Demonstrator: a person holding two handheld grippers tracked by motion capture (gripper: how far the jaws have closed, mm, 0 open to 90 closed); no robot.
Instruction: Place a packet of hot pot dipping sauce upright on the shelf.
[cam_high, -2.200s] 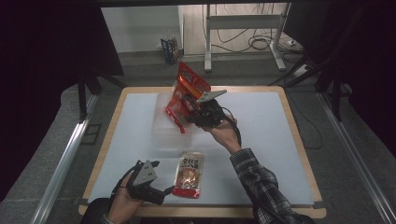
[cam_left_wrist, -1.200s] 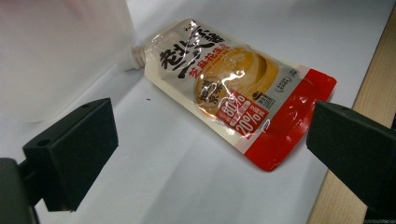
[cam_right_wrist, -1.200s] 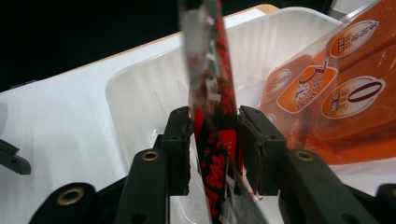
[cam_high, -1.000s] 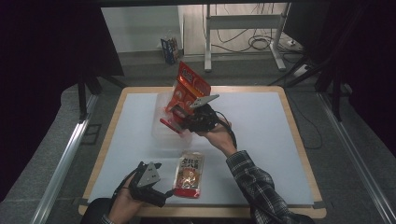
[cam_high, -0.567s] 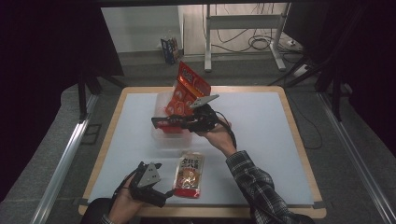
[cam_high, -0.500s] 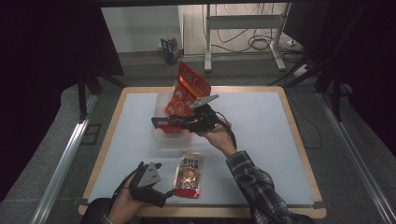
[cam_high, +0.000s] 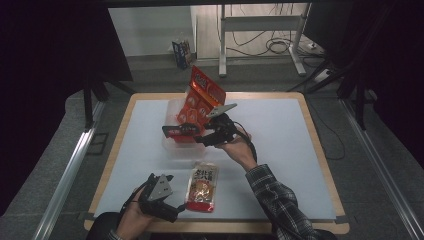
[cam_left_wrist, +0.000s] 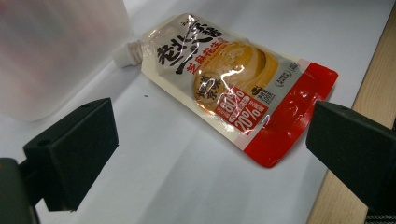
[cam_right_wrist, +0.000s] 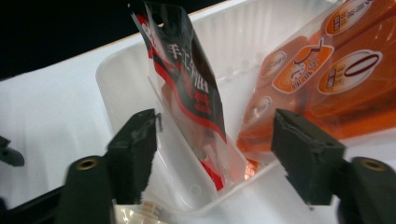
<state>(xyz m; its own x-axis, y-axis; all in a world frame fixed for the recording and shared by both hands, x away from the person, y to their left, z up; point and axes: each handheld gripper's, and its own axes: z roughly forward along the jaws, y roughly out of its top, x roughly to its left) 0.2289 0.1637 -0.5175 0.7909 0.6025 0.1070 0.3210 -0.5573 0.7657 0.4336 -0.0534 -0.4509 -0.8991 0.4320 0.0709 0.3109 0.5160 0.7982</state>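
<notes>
We record a clear plastic tub (cam_high: 176, 149) near the table's (cam_high: 300, 165) middle, holding a tall orange pack (cam_high: 201, 100) and a dark red-and-black sachet (cam_right_wrist: 184, 84) leaning inside; our right gripper (cam_right_wrist: 212, 154) hovers at its rim, jaws just opening, apart either side of the sachet without pressing it. Our left gripper (cam_left_wrist: 210, 140) rests released at the near edge, a spouted sauce pouch (cam_left_wrist: 233, 84) lying flat just ahead of it, beside the tub

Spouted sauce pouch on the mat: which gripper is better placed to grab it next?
Left. The left gripper sits beside the spouted sauce pouch, jaws open and aimed at it. The right gripper, jaws just opened, is farther off at the clear bin.
</notes>
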